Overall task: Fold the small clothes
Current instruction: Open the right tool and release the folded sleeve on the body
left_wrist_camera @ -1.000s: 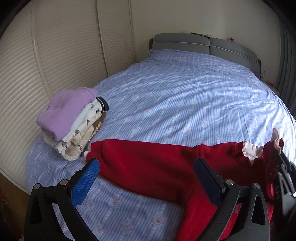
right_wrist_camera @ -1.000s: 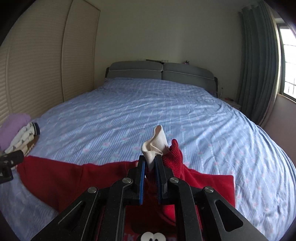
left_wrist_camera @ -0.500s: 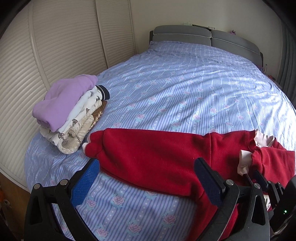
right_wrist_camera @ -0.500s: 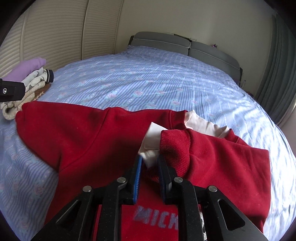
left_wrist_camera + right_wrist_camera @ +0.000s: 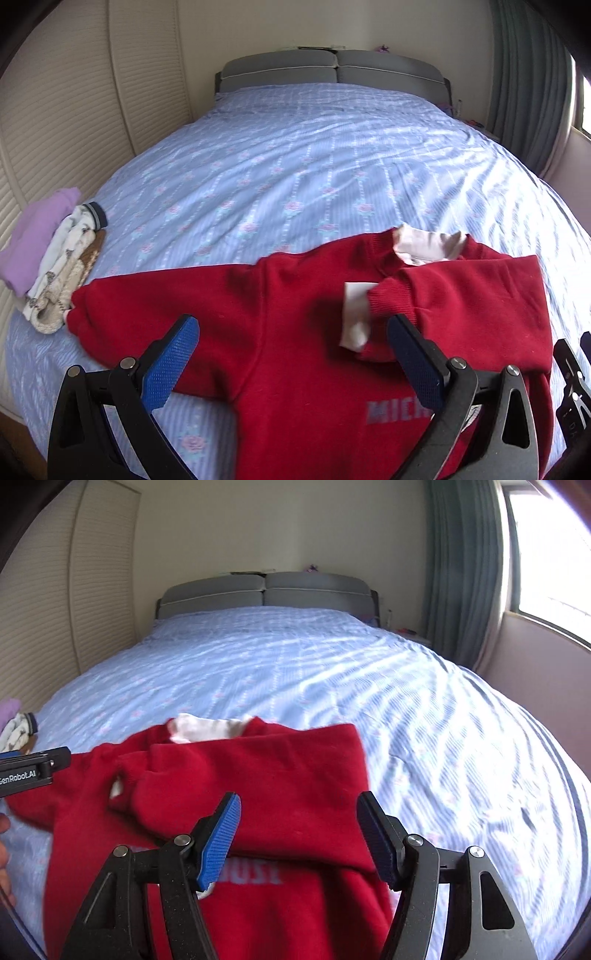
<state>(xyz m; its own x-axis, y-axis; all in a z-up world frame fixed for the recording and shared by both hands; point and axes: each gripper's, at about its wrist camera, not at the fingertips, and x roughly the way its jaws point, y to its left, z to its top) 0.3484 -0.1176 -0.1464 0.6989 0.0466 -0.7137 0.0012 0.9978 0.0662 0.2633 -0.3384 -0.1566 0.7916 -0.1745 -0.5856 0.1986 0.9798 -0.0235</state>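
A red child's sweatshirt with grey lettering and a pale pink collar lies front up on the blue bed. Its right sleeve is folded across the chest, a white cuff showing at its end. Its left sleeve lies stretched out to the left. My left gripper is open and empty, above the chest. My right gripper is open and empty, just above the folded sleeve. The left gripper's side shows in the right wrist view.
A stack of folded clothes, lilac on top, sits at the bed's left edge beside the stretched sleeve. The blue flowered bedspread runs back to a grey headboard. Slatted wardrobe doors stand left, curtain and window right.
My right gripper laid the right sleeve across the chest, opened and let go of the cuff, then drew back. My left gripper swung right over the sweatshirt, still open.
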